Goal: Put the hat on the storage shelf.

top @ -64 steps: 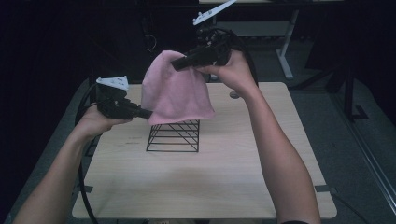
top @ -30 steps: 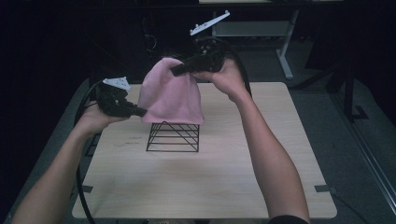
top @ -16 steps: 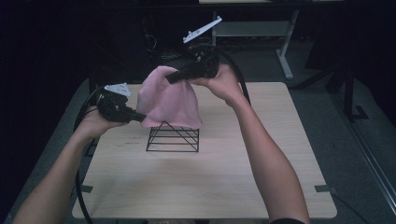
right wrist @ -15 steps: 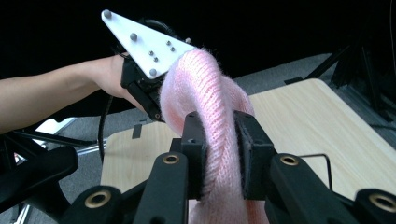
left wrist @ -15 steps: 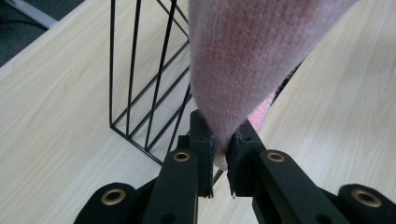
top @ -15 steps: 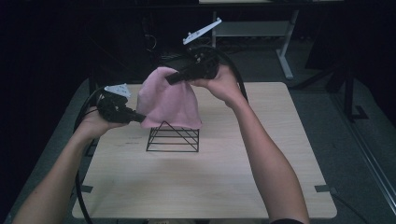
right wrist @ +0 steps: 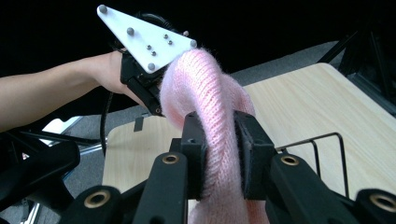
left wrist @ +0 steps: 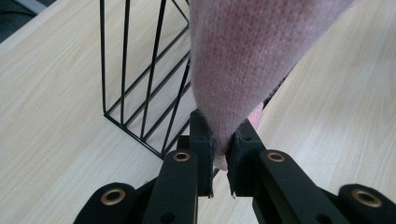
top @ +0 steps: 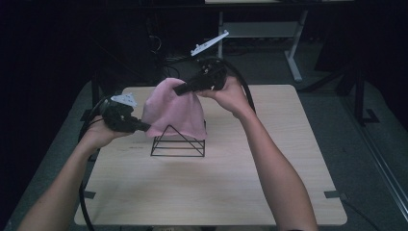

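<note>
pink knit (top: 174, 114) pinched by left gripper (left wrist: 220, 145), right gripper (right wrist: 219, 140)

Table (top: 240, 192): light wood top. Black wire rack (top: 178, 143) is stood on it, left of centre, toward the far edge.

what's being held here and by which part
The pink knit cloth: left gripper pinches its lower edge, right gripper its bunched top, above the wire rack.

A light wooden table (top: 211, 187) sits on grey floor (top: 370, 144). Behind it, in the dark, stands a white desk frame (top: 293, 57). 2 black tape marks (top: 333, 194) lie near the table's front corners.
</note>
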Demonstrator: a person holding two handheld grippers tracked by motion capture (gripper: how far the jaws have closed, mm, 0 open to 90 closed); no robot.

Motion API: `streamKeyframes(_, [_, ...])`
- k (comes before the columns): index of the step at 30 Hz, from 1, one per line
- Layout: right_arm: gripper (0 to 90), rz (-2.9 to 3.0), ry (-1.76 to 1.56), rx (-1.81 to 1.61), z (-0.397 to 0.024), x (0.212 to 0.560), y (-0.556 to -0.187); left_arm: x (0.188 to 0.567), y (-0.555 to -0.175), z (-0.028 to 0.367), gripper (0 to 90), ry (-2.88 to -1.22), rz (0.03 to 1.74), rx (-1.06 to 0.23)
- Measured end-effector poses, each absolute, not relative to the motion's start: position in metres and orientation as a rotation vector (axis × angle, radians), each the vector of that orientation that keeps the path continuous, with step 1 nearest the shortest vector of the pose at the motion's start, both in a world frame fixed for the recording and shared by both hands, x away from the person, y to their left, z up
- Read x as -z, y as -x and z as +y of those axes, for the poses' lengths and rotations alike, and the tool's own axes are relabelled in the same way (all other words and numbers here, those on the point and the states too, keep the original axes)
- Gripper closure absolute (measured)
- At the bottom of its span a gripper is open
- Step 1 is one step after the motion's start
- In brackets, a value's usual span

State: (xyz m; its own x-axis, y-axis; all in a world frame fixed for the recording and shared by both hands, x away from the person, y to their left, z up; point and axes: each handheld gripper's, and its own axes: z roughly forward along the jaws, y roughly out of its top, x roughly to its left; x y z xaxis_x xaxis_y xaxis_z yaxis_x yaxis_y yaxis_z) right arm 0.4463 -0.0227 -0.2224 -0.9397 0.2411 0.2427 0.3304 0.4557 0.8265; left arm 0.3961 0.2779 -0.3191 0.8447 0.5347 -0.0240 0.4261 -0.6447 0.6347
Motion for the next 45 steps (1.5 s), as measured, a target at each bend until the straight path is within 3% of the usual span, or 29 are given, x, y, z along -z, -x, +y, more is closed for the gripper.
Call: streamKeyframes(45, [73.2,-2.529,0.533,1.377,-0.011,0.304,-0.446,0.385,-0.399,0.271,81.8,-2.562,0.729,-0.199])
